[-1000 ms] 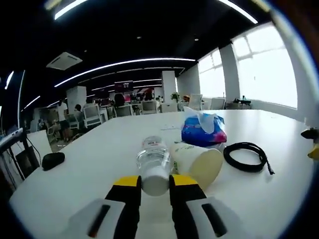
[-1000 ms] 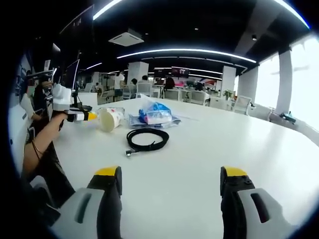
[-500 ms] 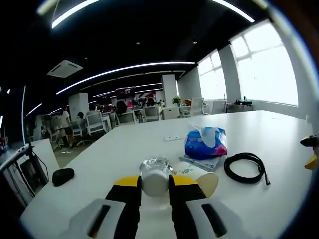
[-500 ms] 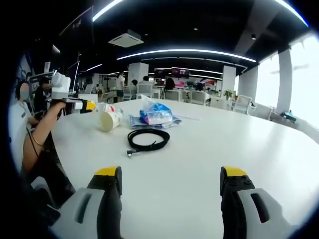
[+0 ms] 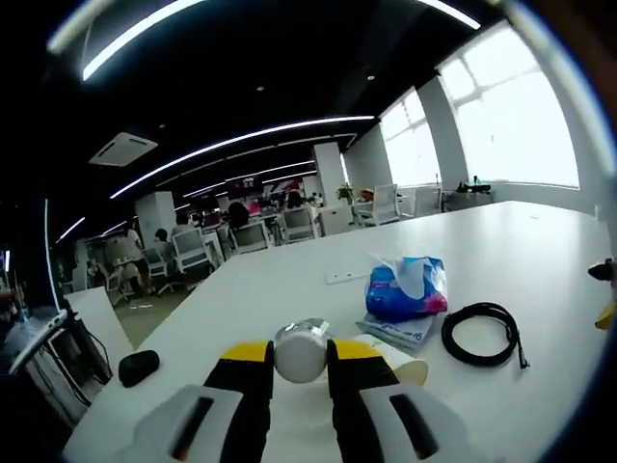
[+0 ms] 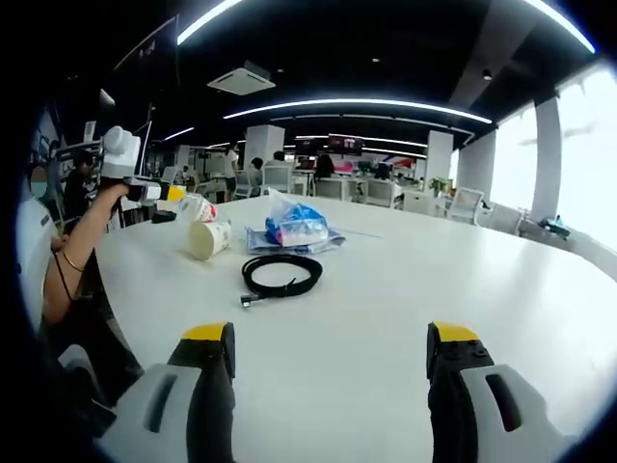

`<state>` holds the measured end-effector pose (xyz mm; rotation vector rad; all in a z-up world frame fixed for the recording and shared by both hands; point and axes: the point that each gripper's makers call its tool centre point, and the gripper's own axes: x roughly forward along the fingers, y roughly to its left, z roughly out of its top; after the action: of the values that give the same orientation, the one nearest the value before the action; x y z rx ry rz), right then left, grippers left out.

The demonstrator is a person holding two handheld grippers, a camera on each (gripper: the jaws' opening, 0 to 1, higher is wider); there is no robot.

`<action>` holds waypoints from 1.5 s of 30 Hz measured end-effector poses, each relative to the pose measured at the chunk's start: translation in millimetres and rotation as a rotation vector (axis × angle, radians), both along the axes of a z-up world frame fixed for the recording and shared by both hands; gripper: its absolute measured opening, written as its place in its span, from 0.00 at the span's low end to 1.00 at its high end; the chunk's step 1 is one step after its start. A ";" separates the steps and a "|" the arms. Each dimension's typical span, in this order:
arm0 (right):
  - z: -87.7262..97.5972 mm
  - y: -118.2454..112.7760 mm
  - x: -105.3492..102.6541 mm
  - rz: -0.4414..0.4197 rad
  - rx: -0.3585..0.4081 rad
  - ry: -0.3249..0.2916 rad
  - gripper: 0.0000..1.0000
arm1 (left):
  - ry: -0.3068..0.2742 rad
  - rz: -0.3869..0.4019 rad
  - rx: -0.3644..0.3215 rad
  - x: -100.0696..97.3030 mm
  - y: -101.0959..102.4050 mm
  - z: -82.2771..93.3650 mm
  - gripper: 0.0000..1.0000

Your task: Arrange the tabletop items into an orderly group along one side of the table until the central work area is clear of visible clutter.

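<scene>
Left tongs (image 5: 300,359) grip the bottle (image 5: 302,349) by its cap end, lifted off the tabletop (image 5: 540,241), long axis pointing away into frame centre. The cup (image 5: 393,351) lies on its side just right. Right tongs (image 6: 331,355) gape wide, cable (image 6: 281,274) well ahead, up-left.

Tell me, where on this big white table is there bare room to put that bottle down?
The widest bare stretch lies between the right gripper and the coiled black cable, running on toward the windows. It is crowded past the cable: the tipped paper cup, blue tissue pack and flat papers cluster there. The left gripper holds the clear plastic bottle above the cup.
</scene>
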<state>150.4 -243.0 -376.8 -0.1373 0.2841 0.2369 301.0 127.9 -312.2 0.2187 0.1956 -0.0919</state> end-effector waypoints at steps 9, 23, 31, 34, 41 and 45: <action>1.4 -1.9 1.3 -0.007 0.009 -0.005 0.79 | -0.001 -0.005 0.021 15.1 -6.2 25.4 0.20; 3.7 -10.7 4.1 -0.023 0.003 -0.008 0.79 | 0.057 -0.016 0.029 64.7 -5.3 42.1 0.19; 7.9 -6.0 8.7 -0.008 -0.003 -0.018 0.79 | 0.092 -0.038 0.038 85.3 -9.4 44.9 0.19; 10.3 -1.6 8.7 0.010 -0.015 -0.023 0.79 | 0.097 -0.037 0.044 93.0 -8.9 45.6 0.19; 8.9 3.3 8.6 0.029 -0.019 -0.025 0.78 | 0.124 -0.045 0.048 110.5 -13.4 45.0 0.20; 6.5 1.7 7.3 0.024 -0.015 -0.019 0.78 | 0.134 -0.049 0.058 115.7 -14.1 43.5 0.20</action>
<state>157.7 -241.4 -370.3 -0.1577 0.2652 0.2569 416.8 113.8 -268.6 0.2751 0.3269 -0.1502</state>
